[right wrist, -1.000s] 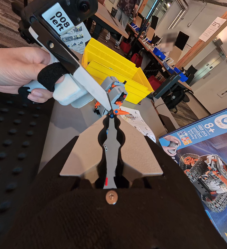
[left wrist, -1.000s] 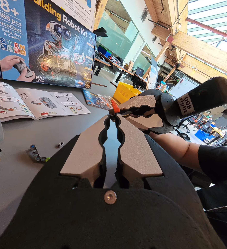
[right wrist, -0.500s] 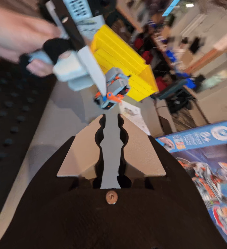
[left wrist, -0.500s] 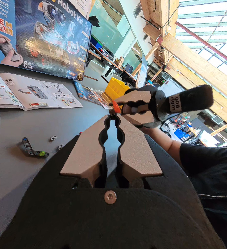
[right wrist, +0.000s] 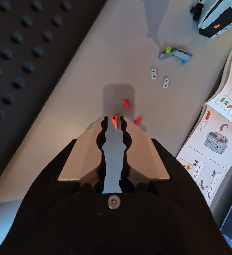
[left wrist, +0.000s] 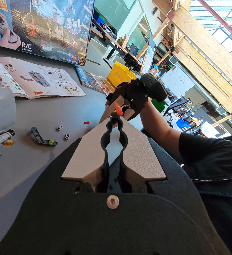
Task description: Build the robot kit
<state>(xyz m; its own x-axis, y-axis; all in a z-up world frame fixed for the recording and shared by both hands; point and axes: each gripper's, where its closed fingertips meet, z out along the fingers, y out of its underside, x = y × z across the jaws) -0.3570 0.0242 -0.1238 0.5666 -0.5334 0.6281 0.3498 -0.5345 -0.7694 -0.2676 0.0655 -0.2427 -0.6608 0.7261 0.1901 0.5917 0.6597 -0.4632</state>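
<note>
My left gripper (left wrist: 114,119) is shut on a small dark connector (left wrist: 113,114) that carries an orange claw piece (left wrist: 118,109), held above the grey table (left wrist: 50,110). My right gripper (right wrist: 113,117) is open and points down at the table. A second orange claw piece (right wrist: 114,122) lies on the table between its fingertips, with a gap to each pad. Two short red pins (right wrist: 125,104) (right wrist: 137,121) lie just beyond. The right gripper's black body (left wrist: 137,91) shows behind the left tips in the left wrist view.
Two small pale connectors (right wrist: 153,73) (right wrist: 165,83) and a grey bent beam (right wrist: 174,54) with a green pin lie farther out. A grey and black built block (right wrist: 216,20), an open booklet (right wrist: 216,138), the kit box (left wrist: 43,27), yellow bins (left wrist: 119,74) and a dark studded mat (right wrist: 16,55) surround them. The grippers' ends are close to 15 cm from one another.
My right gripper was shut at the left gripper's tip. It opened, let go and swung down over the claw piece on the table. The left gripper kept its piece and tilted.
</note>
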